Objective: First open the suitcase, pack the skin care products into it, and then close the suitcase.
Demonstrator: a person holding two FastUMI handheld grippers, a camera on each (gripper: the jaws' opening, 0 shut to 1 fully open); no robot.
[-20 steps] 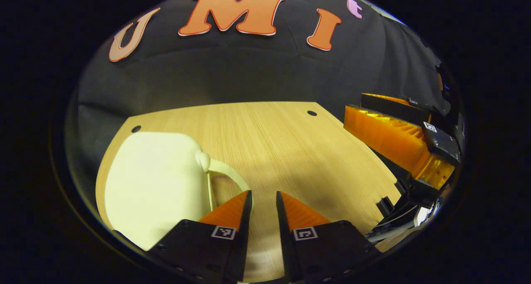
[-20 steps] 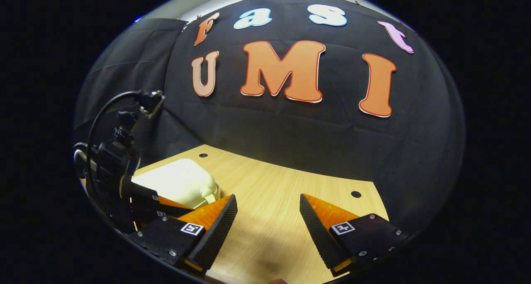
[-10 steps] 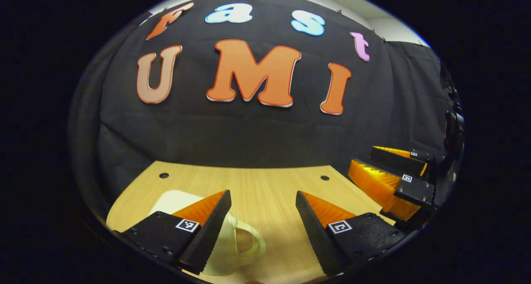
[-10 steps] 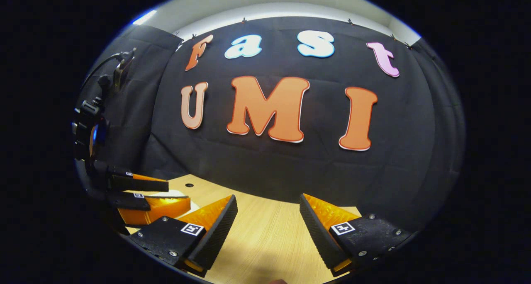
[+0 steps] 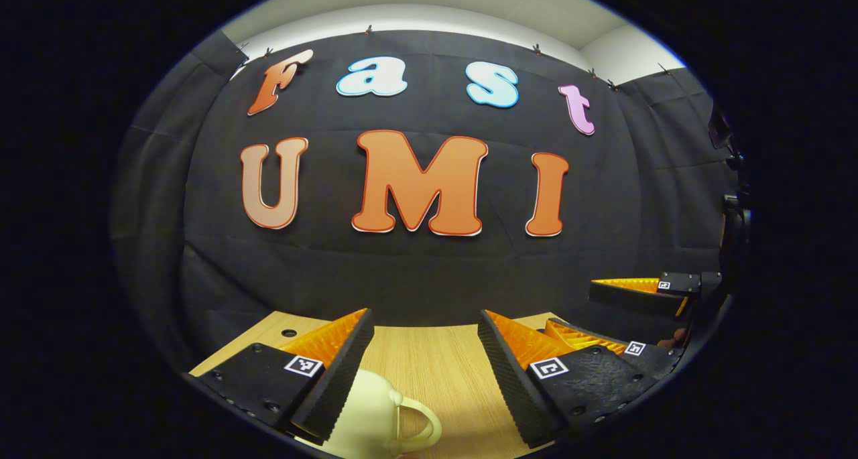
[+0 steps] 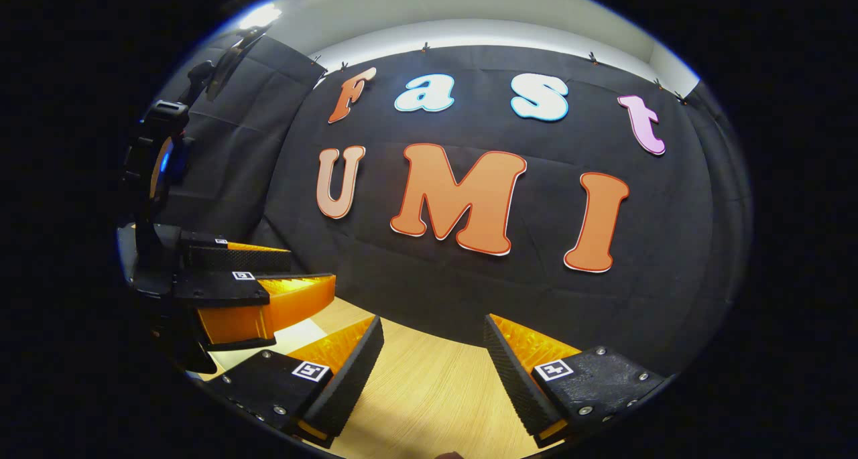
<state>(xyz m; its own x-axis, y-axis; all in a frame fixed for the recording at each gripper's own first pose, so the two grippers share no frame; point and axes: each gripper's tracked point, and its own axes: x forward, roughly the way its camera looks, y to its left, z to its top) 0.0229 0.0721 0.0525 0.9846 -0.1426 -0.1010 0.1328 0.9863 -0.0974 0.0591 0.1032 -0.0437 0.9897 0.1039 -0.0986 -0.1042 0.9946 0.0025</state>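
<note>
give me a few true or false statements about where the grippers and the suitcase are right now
1. The left gripper has its jaws open. True.
2. The left gripper grips the cream hard-shell suitcase by its loop handle. False: the handle lies between the open jaws, ungripped.
3. The right gripper holds a skin care bottle. False: its jaws are open with nothing between them.
4. The suitcase rests on the light wooden table. True.
5. The suitcase lid stands upright. False: the suitcase lies closed.
</note>
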